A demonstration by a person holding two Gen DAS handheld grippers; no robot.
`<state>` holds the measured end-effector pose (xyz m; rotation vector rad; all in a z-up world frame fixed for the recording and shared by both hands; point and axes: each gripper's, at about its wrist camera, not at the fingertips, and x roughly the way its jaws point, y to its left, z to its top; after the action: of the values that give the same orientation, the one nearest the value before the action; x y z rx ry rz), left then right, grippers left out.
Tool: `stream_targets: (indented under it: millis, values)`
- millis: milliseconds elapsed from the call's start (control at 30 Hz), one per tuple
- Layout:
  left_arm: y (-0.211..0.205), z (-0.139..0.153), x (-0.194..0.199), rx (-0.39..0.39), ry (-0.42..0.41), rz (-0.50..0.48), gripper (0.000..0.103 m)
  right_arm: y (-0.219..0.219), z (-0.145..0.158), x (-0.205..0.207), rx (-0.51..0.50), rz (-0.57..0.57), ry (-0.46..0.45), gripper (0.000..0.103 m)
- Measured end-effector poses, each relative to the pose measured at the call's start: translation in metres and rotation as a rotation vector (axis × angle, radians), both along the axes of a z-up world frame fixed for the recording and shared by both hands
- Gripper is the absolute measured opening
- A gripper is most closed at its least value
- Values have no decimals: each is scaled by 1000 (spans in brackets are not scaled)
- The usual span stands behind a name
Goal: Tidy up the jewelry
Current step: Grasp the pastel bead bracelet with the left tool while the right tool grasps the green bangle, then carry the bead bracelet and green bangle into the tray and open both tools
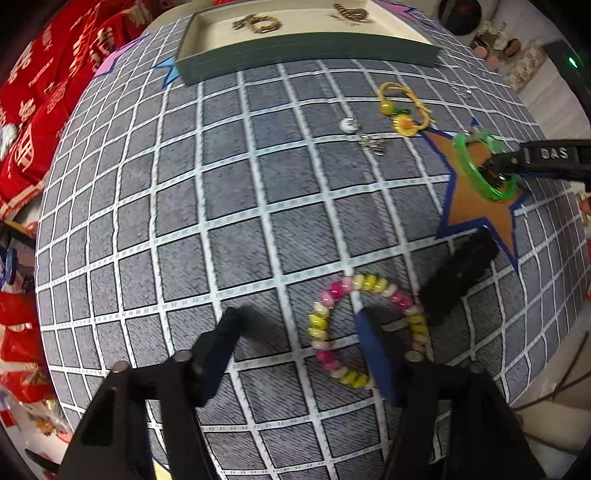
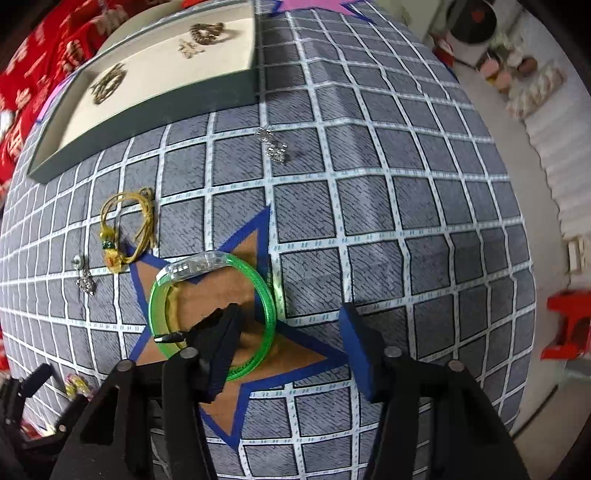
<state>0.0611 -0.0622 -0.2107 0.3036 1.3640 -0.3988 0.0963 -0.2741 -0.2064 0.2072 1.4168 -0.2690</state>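
A pink and yellow beaded bracelet (image 1: pixel 334 325) lies on the grid cloth. My left gripper (image 1: pixel 299 334) is open, and its right finger (image 1: pixel 373 350) stands inside the ring of beads. A green bangle (image 1: pixel 476 168) lies on an orange star (image 1: pixel 476 206). My right gripper (image 2: pixel 291 328) is open around the bangle (image 2: pixel 266 295), with its left finger (image 2: pixel 221 332) inside the ring. A dark green tray (image 1: pixel 306 51) with a cream floor stands at the far edge and holds bronze chains (image 1: pixel 258 24).
A yellow cord charm (image 1: pixel 404 110) (image 2: pixel 122 229), a silver pendant (image 1: pixel 349 125) (image 2: pixel 83 277) and silver links (image 2: pixel 273 146) lie loose on the cloth. Red fabric (image 1: pixel 37 110) is piled at the left. Small jars (image 2: pixel 509 70) stand on the floor at the right.
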Motion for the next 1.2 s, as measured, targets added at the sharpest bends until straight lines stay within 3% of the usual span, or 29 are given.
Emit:
stream_targets:
  millis: [33, 100, 133, 167, 233, 400, 733, 1000, 1100, 1200]
  values:
    - [-5, 0, -4, -5, -2, -14, 59, 4, 0, -1, -2, 6, 0, 47]
    - [-15, 5, -9, -13, -8, -36, 40, 10, 1, 1, -3, 15, -6, 26]
    - [-21, 7, -11, -14, -11, -50, 24, 13, 1, 2, -1, 14, -8, 22]
    - [-28, 9, -11, -16, -8, -57, 17, 16, 1, 3, 4, 12, -10, 14]
    - [-36, 14, -9, -38, 3, -37, 17, 22, 0, 4, 14, 4, -16, 7]
    - [-35, 30, -3, -123, 41, 24, 17, 7, 21, -3, 42, -19, -49, 7]
    - [-47, 54, 18, -179, 14, 22, 17, -27, 54, -12, 122, -72, -101, 7]
    - [-42, 77, 60, -235, -14, 34, 17, -43, 73, -10, 157, -79, -138, 7]
    - [-28, 86, 73, -254, -27, 45, 17, -48, 78, -12, 173, -81, -152, 7]
    - [13, 89, 81, -276, -39, 58, 17, -40, 77, -5, 178, -72, -169, 7]
